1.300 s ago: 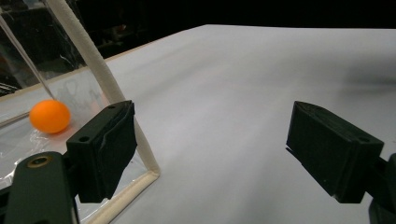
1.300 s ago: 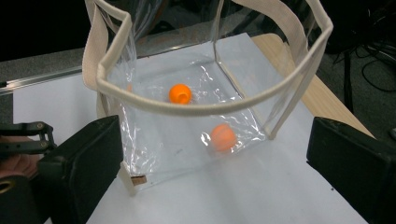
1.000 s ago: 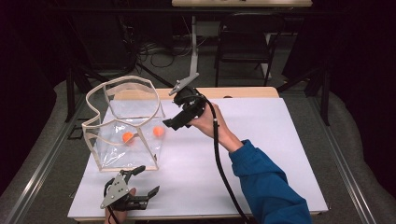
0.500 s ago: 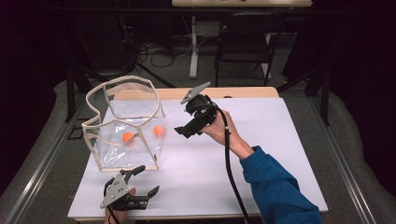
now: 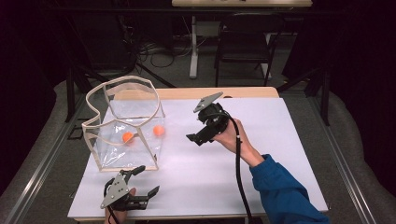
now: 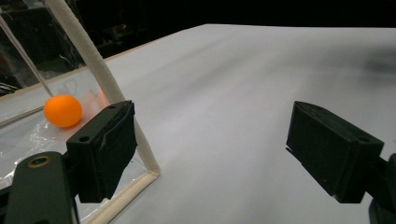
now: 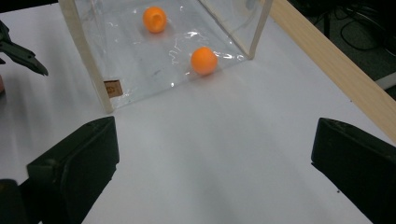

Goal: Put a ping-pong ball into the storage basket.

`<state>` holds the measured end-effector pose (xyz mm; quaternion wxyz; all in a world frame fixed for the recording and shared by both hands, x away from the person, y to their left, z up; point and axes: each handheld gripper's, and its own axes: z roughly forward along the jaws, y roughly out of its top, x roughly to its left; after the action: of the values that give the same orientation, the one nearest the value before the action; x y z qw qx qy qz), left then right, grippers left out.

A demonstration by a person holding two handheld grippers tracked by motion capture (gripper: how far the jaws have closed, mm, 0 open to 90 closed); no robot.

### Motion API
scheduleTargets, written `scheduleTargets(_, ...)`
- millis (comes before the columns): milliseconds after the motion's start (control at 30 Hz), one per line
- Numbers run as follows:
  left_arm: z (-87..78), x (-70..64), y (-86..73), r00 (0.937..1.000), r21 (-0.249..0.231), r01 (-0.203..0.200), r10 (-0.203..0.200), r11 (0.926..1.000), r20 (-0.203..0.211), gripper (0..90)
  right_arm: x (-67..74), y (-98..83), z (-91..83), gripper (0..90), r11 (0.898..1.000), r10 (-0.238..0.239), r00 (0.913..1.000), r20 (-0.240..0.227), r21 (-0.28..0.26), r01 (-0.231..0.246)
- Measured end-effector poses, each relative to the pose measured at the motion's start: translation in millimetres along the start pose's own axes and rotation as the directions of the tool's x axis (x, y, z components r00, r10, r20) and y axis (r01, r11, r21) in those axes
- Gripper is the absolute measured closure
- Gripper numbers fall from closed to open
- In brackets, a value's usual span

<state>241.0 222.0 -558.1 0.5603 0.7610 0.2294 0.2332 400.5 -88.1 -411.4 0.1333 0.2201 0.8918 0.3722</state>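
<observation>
A clear plastic bag with cream trim stands open on the left of the white table. Two orange balls lie in it, one toward the middle and one against its right wall. My right gripper hovers open to the right of the bag with its jaws pointing at it. In the right gripper view both balls show through the clear wall, beyond the wide-open right gripper. My left gripper rests open at the table's front edge, just in front of the bag. The left gripper stands open beside the trim, with a ball behind it.
The white sheet covers the table, and a wooden edge runs along the far side. Black chairs and cables stand on the floor beyond. One tip of the left gripper shows at the left of the right gripper view.
My right gripper has drawn back to the right, away from the bag, and a little lower. The left gripper, the bag and the balls have not moved.
</observation>
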Motion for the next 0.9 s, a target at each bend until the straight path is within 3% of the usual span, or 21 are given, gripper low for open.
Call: scheduleTargets(900, 0.9, -0.3, -0.2, 1.0000, 0.003, -0.003, 0.003, 1.0000, -0.004, 15.9, 18.2, -68.2, -12.6, 0.2, 1.000, 0.006, 0.9994, 0.035, 0.000, -0.006)
